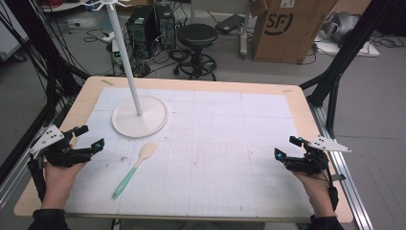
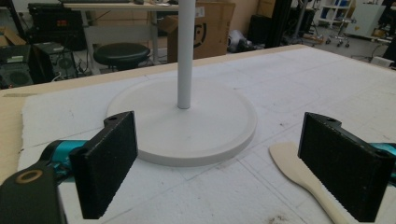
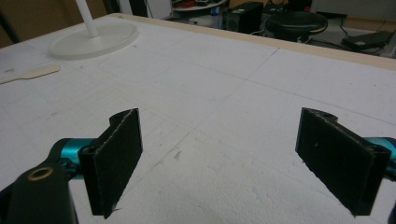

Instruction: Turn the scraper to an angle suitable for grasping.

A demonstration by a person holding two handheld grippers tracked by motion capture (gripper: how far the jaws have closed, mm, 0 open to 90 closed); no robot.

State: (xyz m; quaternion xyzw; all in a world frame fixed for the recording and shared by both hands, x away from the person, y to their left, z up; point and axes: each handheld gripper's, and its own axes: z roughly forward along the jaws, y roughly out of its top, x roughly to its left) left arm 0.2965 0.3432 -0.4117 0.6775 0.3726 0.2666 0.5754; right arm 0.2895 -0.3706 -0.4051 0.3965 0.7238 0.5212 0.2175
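Left gripper (image 1: 89, 138) is resting at the near-left edge of the table (image 1: 297, 96), jaws spread wide, nothing between them. Right gripper (image 1: 286, 147) is sitting at the near-right edge, jaws likewise spread apart and holding nothing; both are hovering low over the white mat (image 1: 230, 143).

Spatula (image 1: 134, 168) is lying flat on the mat, just ahead and to the right of the left gripper, not touching it. Its green handle is pointing toward the near edge, its pale blade toward the stand. In the left gripper view the blade (image 2: 299, 172) is showing just beside the right-hand jaw, partly hidden behind it.

Beyond the spatula, the white stand (image 1: 140, 117) is standing upright on its round base, near the blade tip but apart from it.

Farther back, off the table: black stool (image 1: 197, 36) and cardboard box (image 1: 287, 28) are sitting on the floor.
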